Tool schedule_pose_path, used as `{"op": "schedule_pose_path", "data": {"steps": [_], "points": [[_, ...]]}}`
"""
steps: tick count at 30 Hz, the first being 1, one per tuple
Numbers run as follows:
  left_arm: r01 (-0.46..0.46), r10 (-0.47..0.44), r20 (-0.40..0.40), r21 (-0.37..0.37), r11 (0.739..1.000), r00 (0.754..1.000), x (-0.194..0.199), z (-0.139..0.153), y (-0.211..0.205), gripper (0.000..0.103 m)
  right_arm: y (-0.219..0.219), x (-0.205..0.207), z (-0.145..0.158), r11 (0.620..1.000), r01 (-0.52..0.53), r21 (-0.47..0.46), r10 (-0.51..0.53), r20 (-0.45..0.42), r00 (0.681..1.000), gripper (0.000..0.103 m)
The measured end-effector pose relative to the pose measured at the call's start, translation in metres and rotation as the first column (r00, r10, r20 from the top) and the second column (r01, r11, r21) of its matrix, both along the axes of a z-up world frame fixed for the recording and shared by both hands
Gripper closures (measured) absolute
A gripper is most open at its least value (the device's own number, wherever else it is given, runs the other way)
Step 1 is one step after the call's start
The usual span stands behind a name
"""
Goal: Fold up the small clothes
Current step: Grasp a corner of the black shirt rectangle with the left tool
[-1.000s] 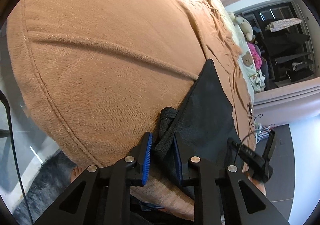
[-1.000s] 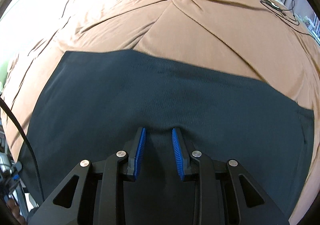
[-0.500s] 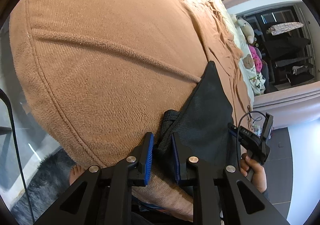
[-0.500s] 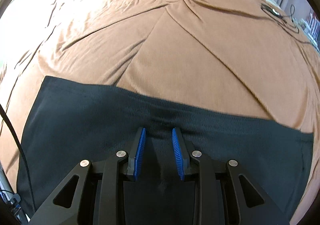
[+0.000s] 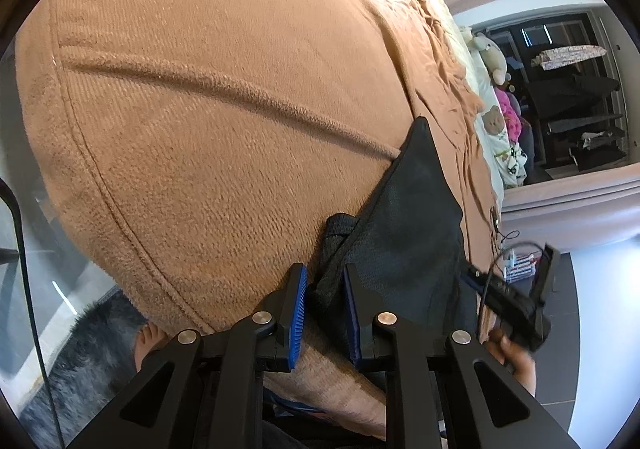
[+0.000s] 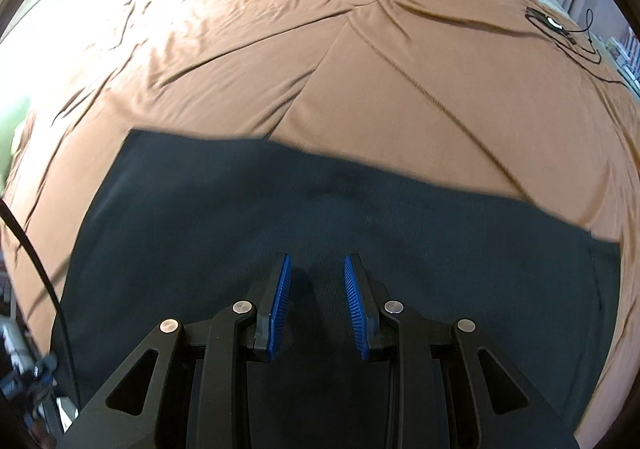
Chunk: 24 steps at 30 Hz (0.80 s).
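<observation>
the dark garment (image 6: pixel 320 233) lies spread on the brown blanket (image 6: pixel 360 69), at the blanket's near edge, with its far hem running straight across well short of the blanket's middle. in the right wrist view it looks like one flat, wide panel with a clean left side and a seam near its right side; no folded layer shows on top from here, so i judge the folding is at an early stage, with most of it left.

the left gripper (image 5: pixel 325 303) has its blue pads closed on a bunched corner of the garment, at the blanket's piped edge, and the cloth rises from the pinch toward a pointed tip over the blanket. the right gripper (image 6: pixel 316 299) sits low over the garment's near middle with its pads a little apart; cloth fills the gap behind them, but i cannot tell whether they actually pinch it. in the left wrist view the right gripper shows, blurred, beyond the garment's right side, held in a hand (image 5: pixel 514 355).

the likely remainder: carry the held edge over the panel, lay it down, smooth, and fold again.
</observation>
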<state>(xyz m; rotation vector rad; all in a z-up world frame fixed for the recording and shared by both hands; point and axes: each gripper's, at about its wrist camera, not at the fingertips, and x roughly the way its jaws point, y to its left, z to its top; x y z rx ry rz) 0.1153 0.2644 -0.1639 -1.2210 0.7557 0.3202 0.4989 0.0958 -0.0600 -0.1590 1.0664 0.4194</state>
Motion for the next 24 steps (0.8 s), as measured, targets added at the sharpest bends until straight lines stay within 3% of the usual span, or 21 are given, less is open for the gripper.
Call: {"op": "schedule_pose_path", "data": {"steps": [9,10,22,24], "points": [[0.02,-0.019,-0.012,0.014,1.0,1.0,0.01,0.002,-0.006,0.084,-0.018,-0.078,-0.016,0.996,-0.072,0.051,0.075,-0.07,0.995,0.078],[0.022,-0.022,-0.01,0.015,1.0,1.0,0.011,0.002,-0.006,0.089,-0.019,-0.085,-0.017,0.995,-0.076,0.057,0.081,-0.074,0.994,0.078],[0.014,-0.014,0.008,0.034,0.999,1.0,0.011,0.004,-0.009,0.094,-0.038,-0.173,-0.029,0.998,-0.035,0.054,0.036,-0.014,0.999,0.078],[0.01,-0.011,0.009,0.031,0.999,1.0,0.012,0.003,-0.009,0.094,-0.044,-0.186,-0.032,0.998,-0.032,0.063,0.033,-0.013,0.999,0.083]]}}
